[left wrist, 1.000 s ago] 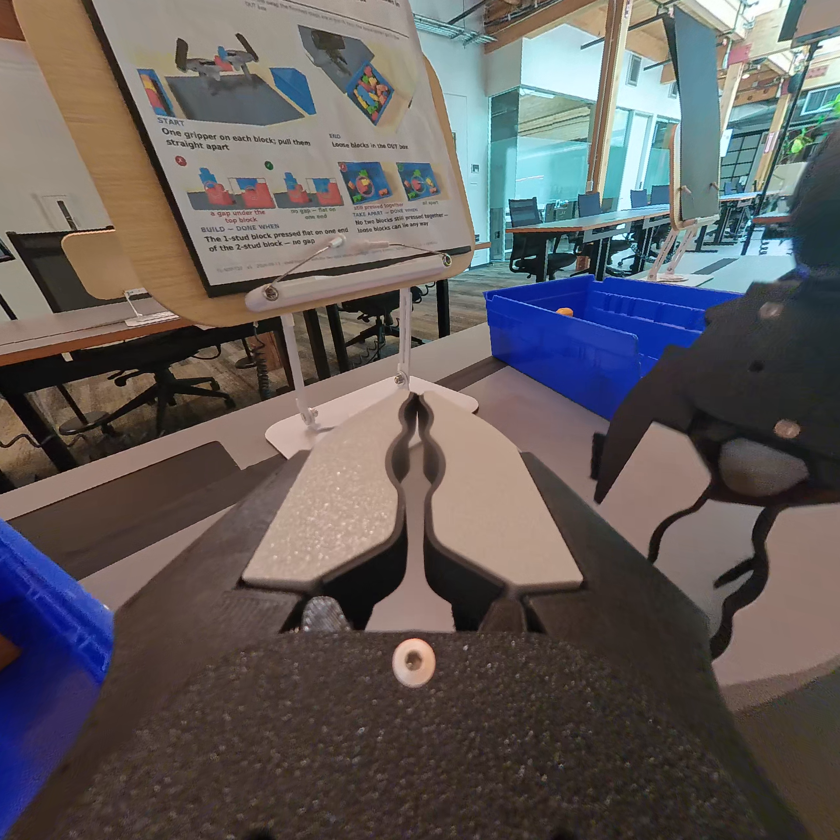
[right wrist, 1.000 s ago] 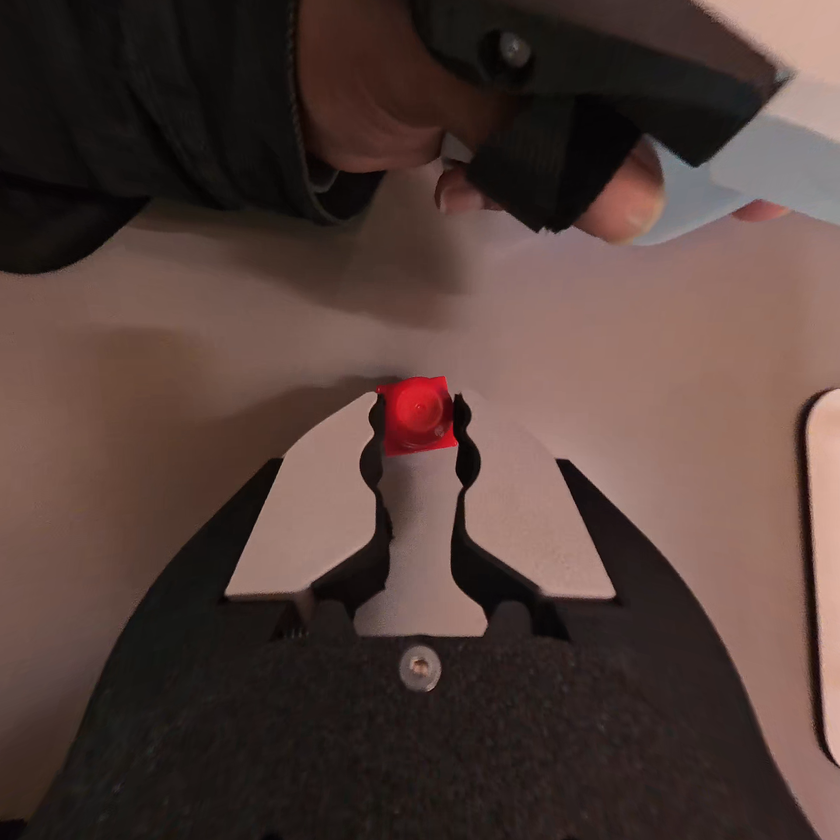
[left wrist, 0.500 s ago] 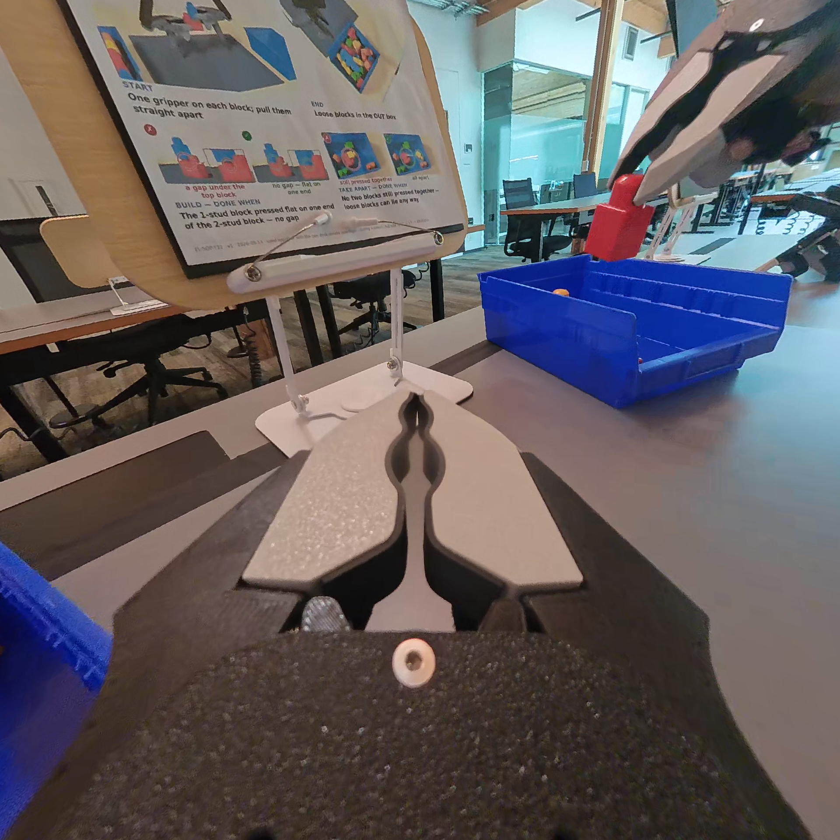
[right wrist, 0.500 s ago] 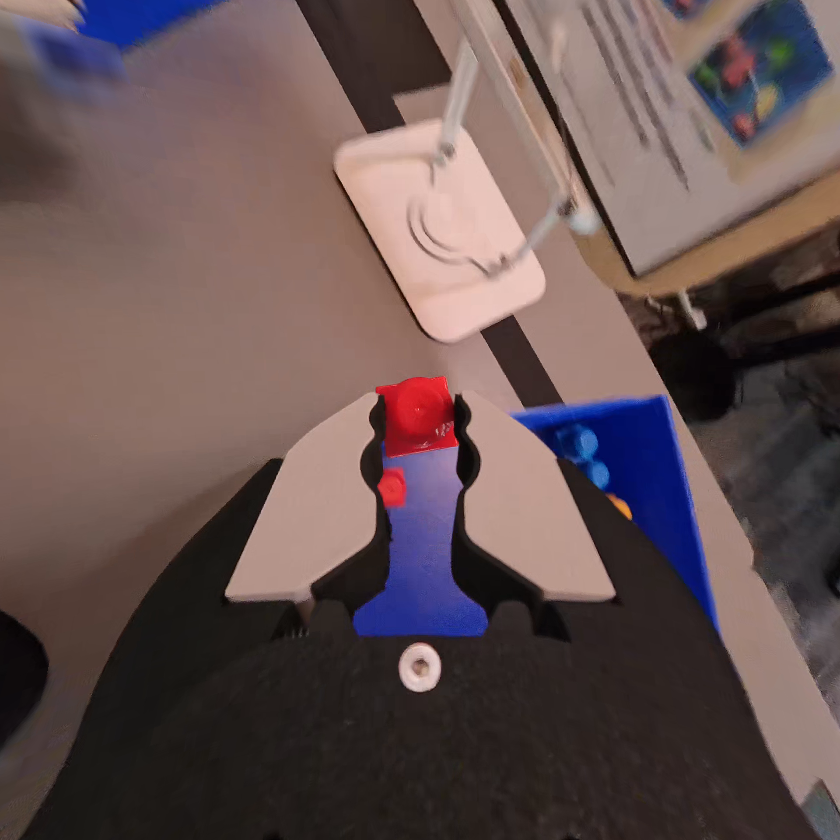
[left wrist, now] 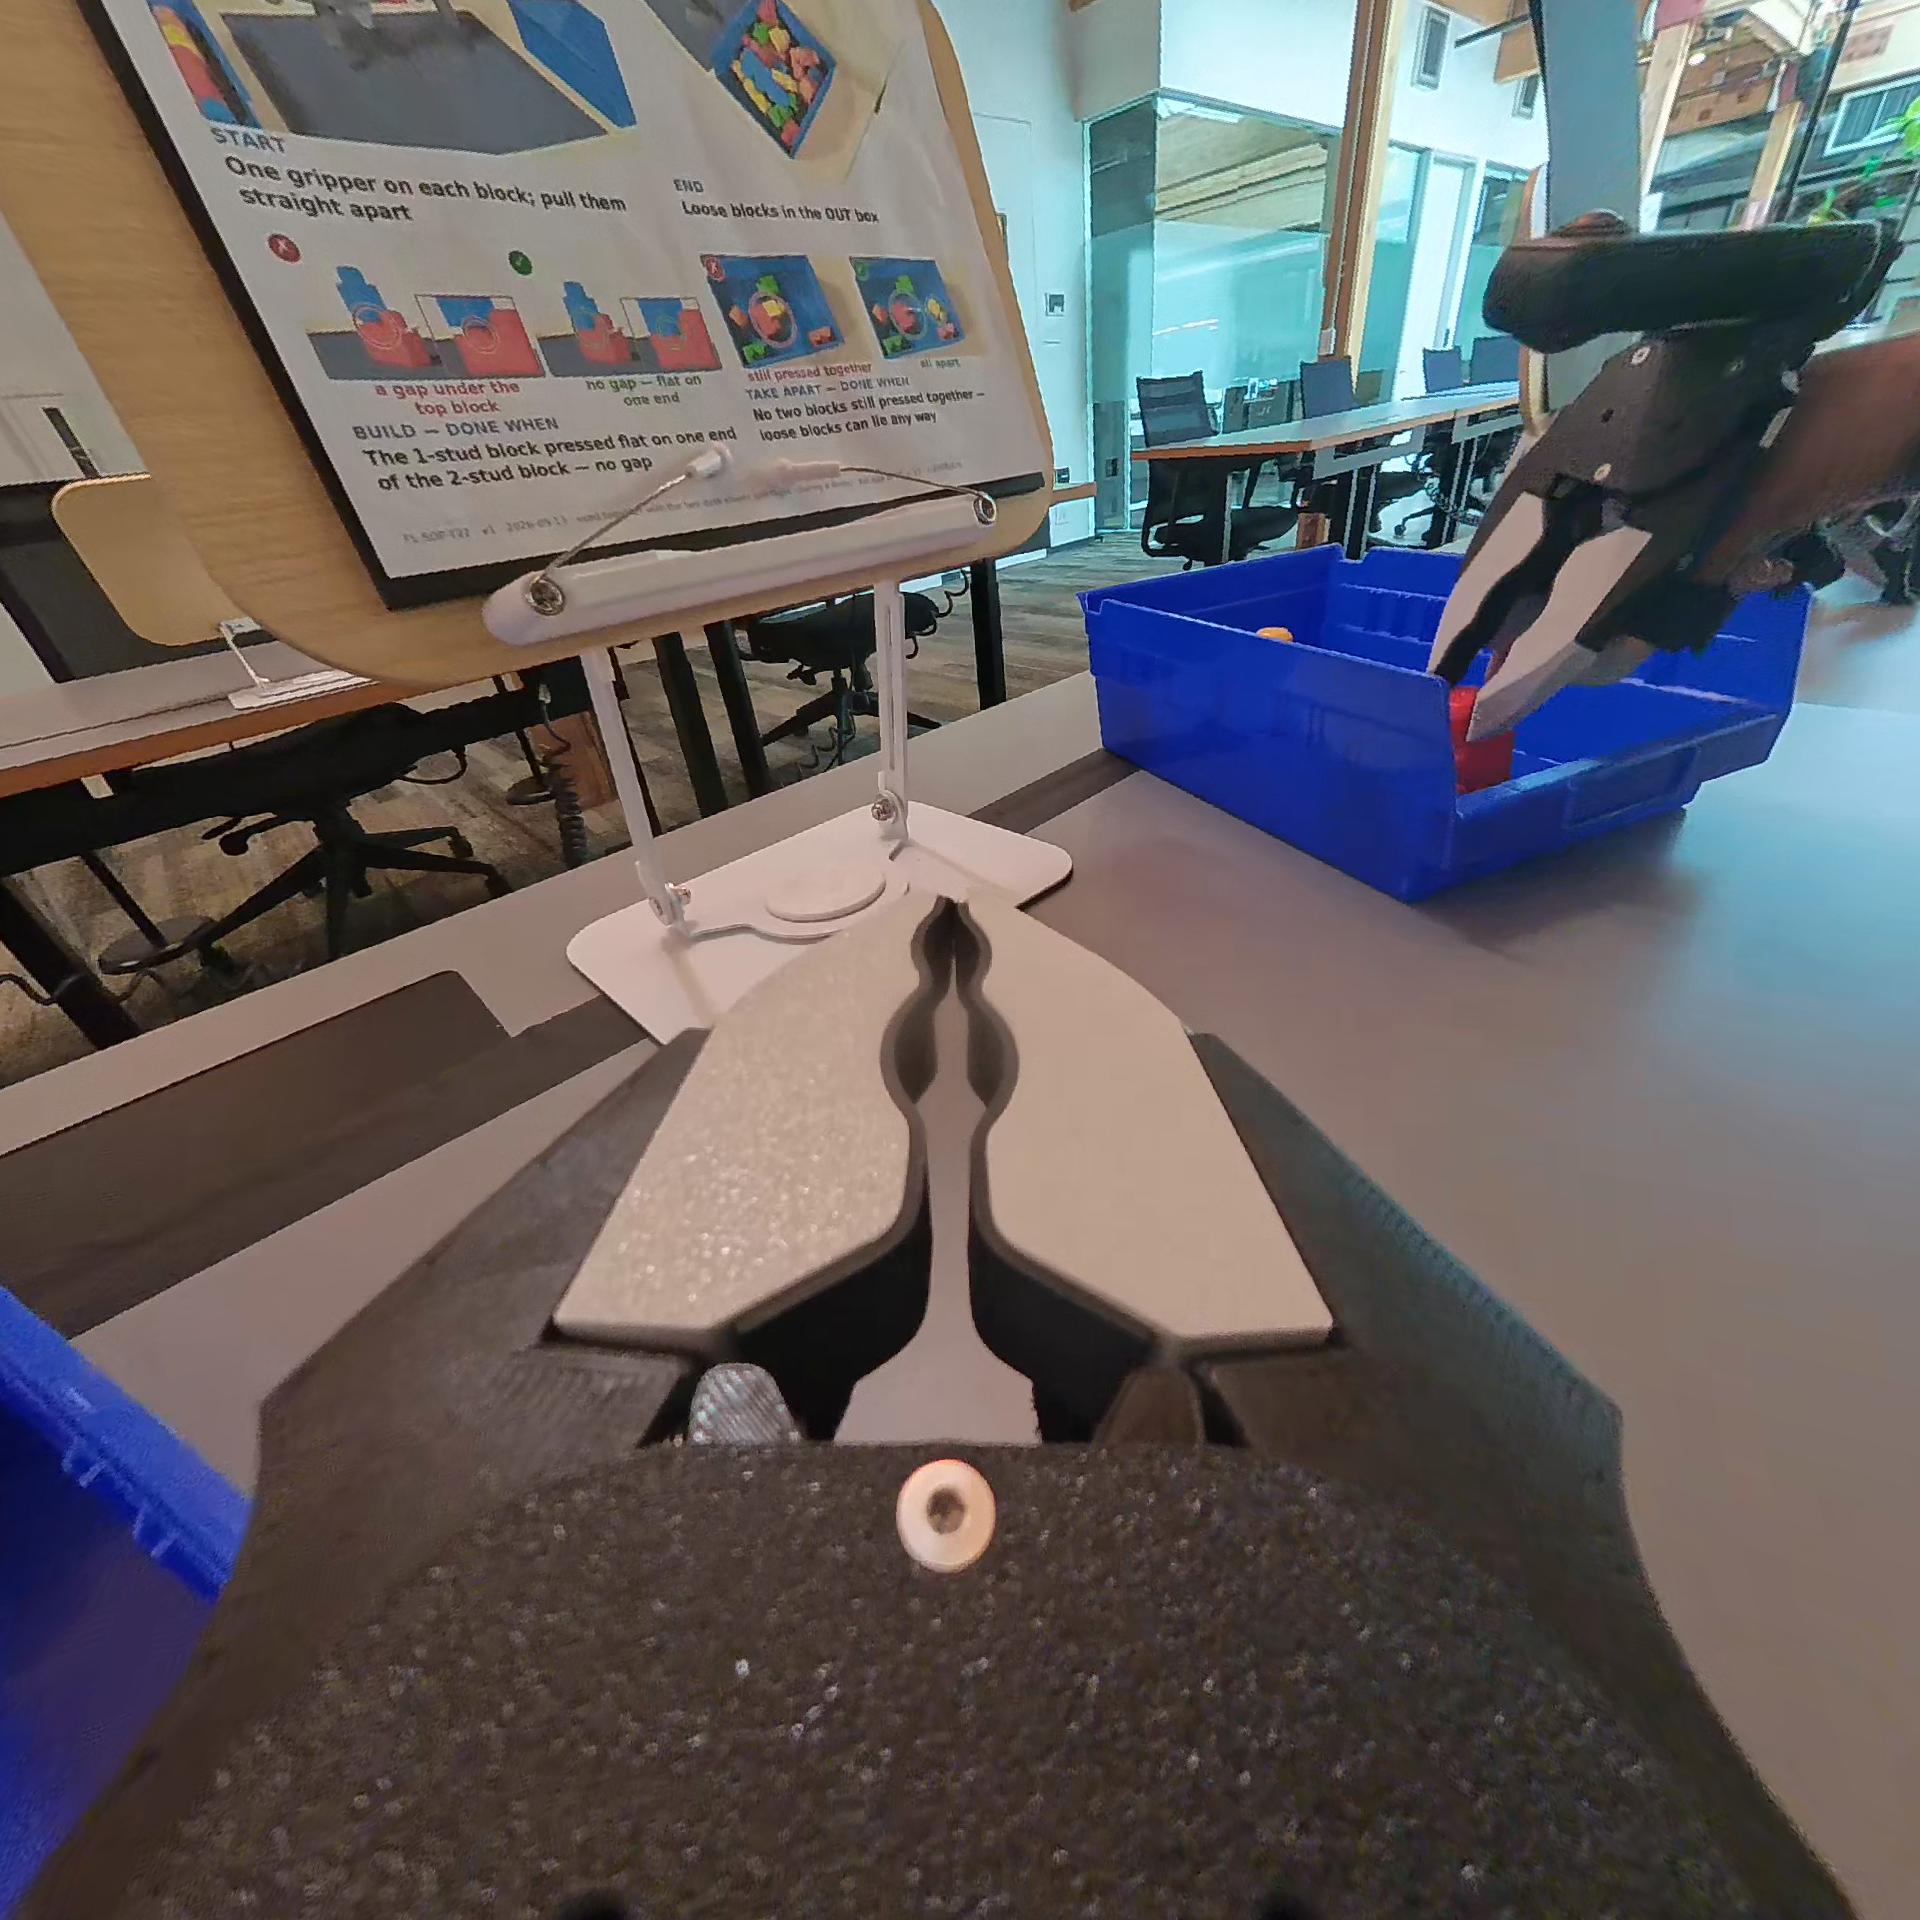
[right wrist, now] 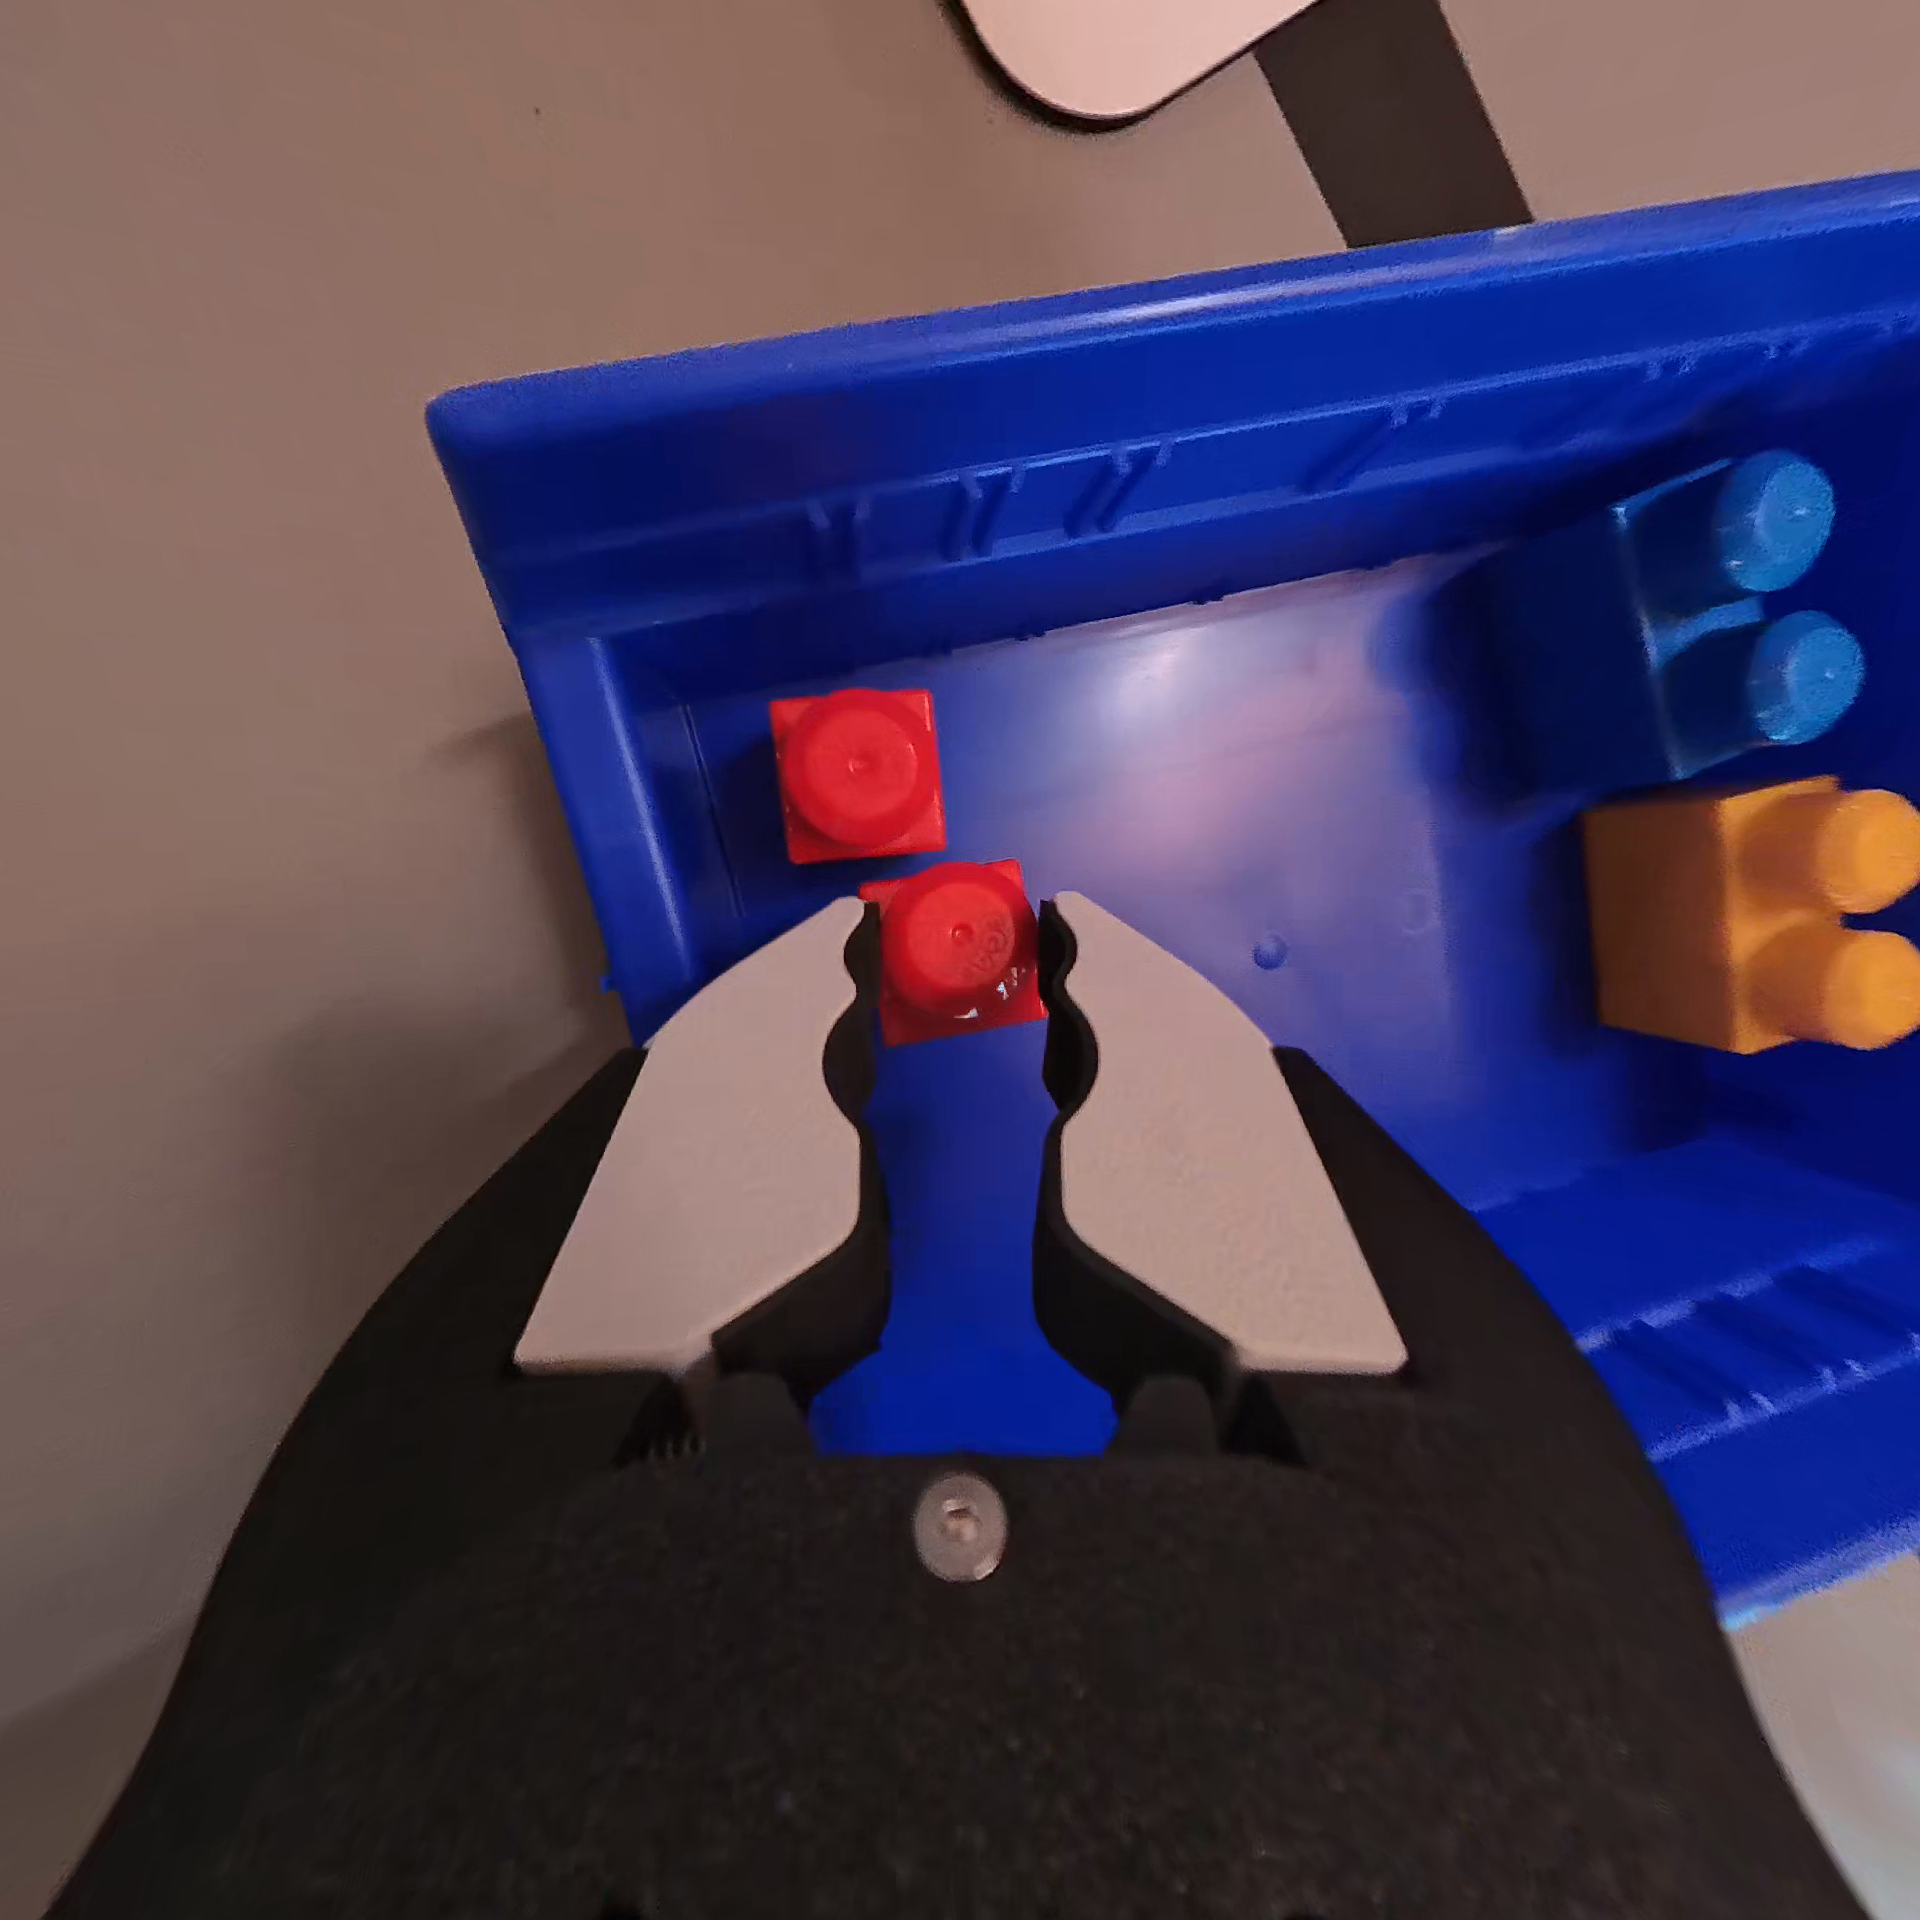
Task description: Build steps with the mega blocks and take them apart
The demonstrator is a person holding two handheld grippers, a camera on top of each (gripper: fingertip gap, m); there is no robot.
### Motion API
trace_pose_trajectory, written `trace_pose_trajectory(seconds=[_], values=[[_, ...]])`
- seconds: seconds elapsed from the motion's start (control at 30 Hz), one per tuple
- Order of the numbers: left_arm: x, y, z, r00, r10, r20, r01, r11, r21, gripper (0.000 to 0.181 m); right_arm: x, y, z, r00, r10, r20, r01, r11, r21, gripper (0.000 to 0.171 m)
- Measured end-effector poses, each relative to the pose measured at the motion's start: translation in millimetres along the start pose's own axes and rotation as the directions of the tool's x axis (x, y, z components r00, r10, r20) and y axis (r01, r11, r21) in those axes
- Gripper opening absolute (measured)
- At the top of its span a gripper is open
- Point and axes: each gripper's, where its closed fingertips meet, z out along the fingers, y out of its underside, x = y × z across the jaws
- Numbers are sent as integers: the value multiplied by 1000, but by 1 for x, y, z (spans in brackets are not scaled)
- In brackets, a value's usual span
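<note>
My right gripper [right wrist: 954, 904] is shut on a red one-stud block [right wrist: 956, 956] and holds it stud-up, low inside a blue bin [right wrist: 1039, 416]. I cannot tell if the block touches the bin floor. Another red one-stud block [right wrist: 857, 774] stands just beyond it in the bin's corner. A blue two-stud block [right wrist: 1704, 613] and an orange two-stud block [right wrist: 1745, 914] lie on their sides at the bin's right. In the left wrist view the right gripper [left wrist: 1465, 701] reaches into the bin [left wrist: 1247, 707] with the red block [left wrist: 1484, 753] at its tips. My left gripper [left wrist: 951, 914] is shut and empty above the grey table.
An instruction board on a white stand [left wrist: 831, 904] stands at the table's back edge, left of the bin; its base corner shows in the right wrist view [right wrist: 1122, 52]. A second blue bin [left wrist: 62, 1455] sits at my left gripper's near left. Desks and chairs fill the room behind. Left tips to right tips: about 35 cm.
My right gripper carried the red block from beside the left gripper, up and over to the blue bin, then lowered it inside. The left gripper stayed shut, nearly still.
</note>
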Motion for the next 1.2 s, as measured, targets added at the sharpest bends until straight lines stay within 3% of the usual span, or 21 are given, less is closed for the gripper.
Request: trace_pose_trajectory(seconds=[0.23, 0.37, 0.57, 0.67, 0.73, 0.9, 1.07, 1.2], values=[[0, 0, 0, 1000, -1, -5, 1, 1000, 0, 0, -7, 4, 8, 999, 28, 28, -28, 1000, 4, 29], [1, 1, 0, 1000, -2, -10, 2, 1000, -2, 0, -5, 0, 2, 999, 21, 31, -21, 1000, 3, 45], [3, 3, 1, 1000, 6, -18, -6, 1000, -11, 0, -11, -20, 3, 998, -7, 63, 6, 1000, 6, 47], [3, 2, 1, 1000, 3, -19, -4, 1000, -10, 0, -15, -19, 16, 998, -23, 62, 25, 999, -25, 45], [4, 2, 1, 1000, 3, -21, -3, 1000, -9, 0, -21, -20, 20, 996, -36, 84, 38, 999, -21, 29], [4, 1, 1, 1000, 5, -26, -5, 1000, -5, 0, -26, -22, 20, 993, -52, 103, 52, 999, -4, 29], [4, -1, 0, 1000, 7, -23, -7, 1000, 0, 0, -20, -40, -1, 998, -34, 60, 27, 993, 112, 36], [4, -3, 0, 1000, 6, -24, -6, 1000, 0, 0, -27, -80, -41, 1000, 4, -7, -2, 941, 337, 36]])
